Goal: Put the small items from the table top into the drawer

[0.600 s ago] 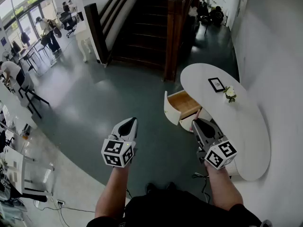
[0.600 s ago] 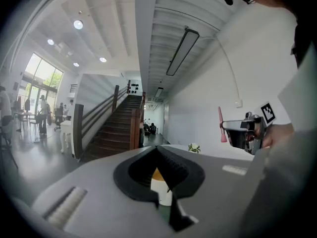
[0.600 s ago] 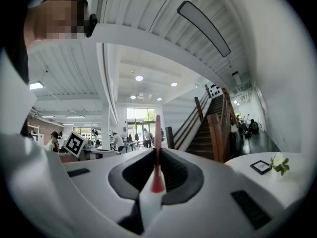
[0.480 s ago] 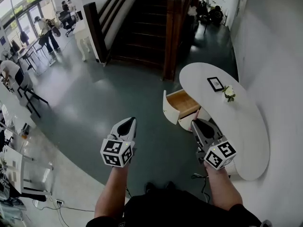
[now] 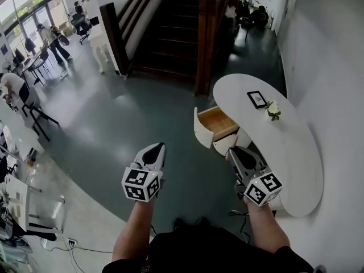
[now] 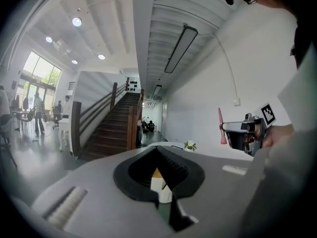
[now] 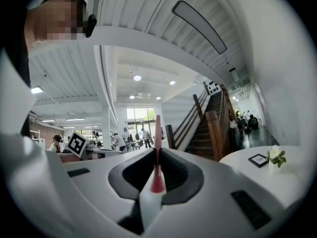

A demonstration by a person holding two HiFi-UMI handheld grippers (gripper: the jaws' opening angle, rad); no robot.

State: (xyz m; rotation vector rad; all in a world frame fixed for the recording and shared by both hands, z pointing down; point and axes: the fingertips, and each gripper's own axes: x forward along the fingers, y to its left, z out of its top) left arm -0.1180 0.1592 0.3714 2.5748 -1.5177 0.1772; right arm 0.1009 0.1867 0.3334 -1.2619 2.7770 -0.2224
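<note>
We hold both arms out low, bare forearms level, beside the smooth white oval table (image 5: 296, 152). The right gripper (image 5: 233, 151) clamps a slim red stick (image 7: 157, 180) just beside the table's open wood-lined drawer (image 5: 216, 120). The left gripper (image 5: 154, 148), well left of the table, has its jaws pressed together on nothing.

Bright daylight from the windows (image 5: 25, 1) glares off the floor (image 5: 85, 95) (fisheye edges bend and darken).

Table (image 5: 296, 147), drawer (image 5: 211, 120) shifted slightly left
</note>
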